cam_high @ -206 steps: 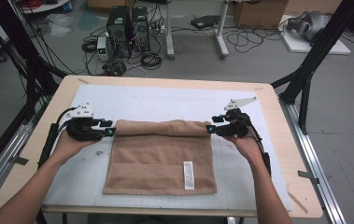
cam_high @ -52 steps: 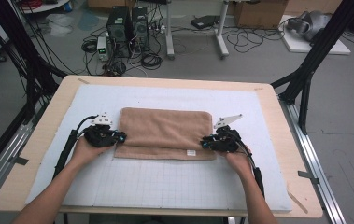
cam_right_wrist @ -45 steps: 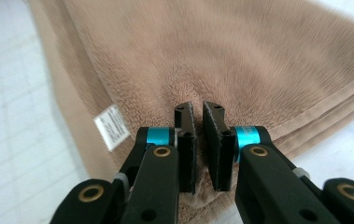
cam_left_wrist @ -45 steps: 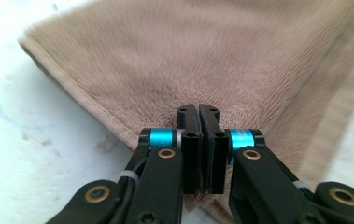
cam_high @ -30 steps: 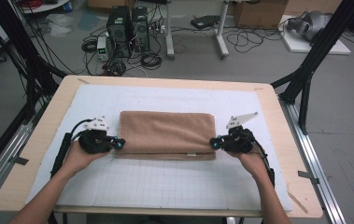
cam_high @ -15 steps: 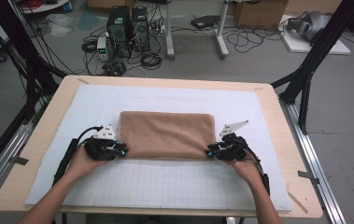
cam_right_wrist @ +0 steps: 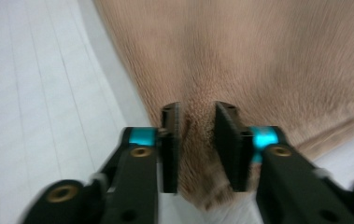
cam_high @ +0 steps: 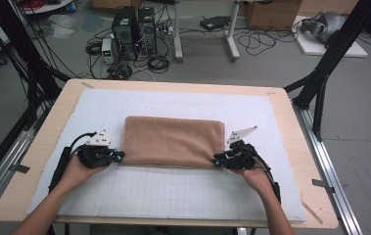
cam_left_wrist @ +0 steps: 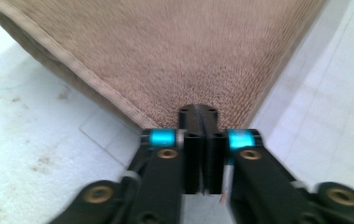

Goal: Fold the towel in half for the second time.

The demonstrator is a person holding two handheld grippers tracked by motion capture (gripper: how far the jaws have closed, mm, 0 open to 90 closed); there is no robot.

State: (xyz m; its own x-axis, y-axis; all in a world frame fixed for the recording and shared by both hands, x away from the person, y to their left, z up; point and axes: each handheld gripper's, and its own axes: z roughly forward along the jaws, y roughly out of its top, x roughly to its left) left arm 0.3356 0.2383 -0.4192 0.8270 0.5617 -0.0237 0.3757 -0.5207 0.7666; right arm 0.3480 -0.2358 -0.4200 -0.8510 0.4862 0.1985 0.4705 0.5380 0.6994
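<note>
The folded tan terry-cloth towel (cam_high: 173, 142) lay across the middle of the white gridded mat (cam_high: 173, 196), its long sides running left to right. Open mat showed on every side of it, with the widest bare stretch between its near edge and the person's side. The mat covered most of the pale wooden bench (cam_high: 290, 122), which left a narrow wooden border around it; black frame posts stood at the bench's corners.

The left gripper (cam_high: 117, 156) sat at the towel's near left corner and the right gripper (cam_high: 217, 162) at its near right corner, well apart with the whole towel between them. Beyond the bench, the grey floor carried black computer towers (cam_high: 134, 24), tangled cables and cardboard boxes.

The left gripper view showed what the high view could not: the left gripper (cam_left_wrist: 202, 121) with its jaws pressed together, no gap between them, the tips lying on the towel (cam_left_wrist: 174, 56) by its hemmed corner; whether cloth was pinched there I could not tell. The right gripper view showed the right gripper (cam_right_wrist: 197, 126) with its jaws narrowly parted, having just been opening, a ridge of towel (cam_right_wrist: 268, 60) standing loosely between them, near the corner.
</note>
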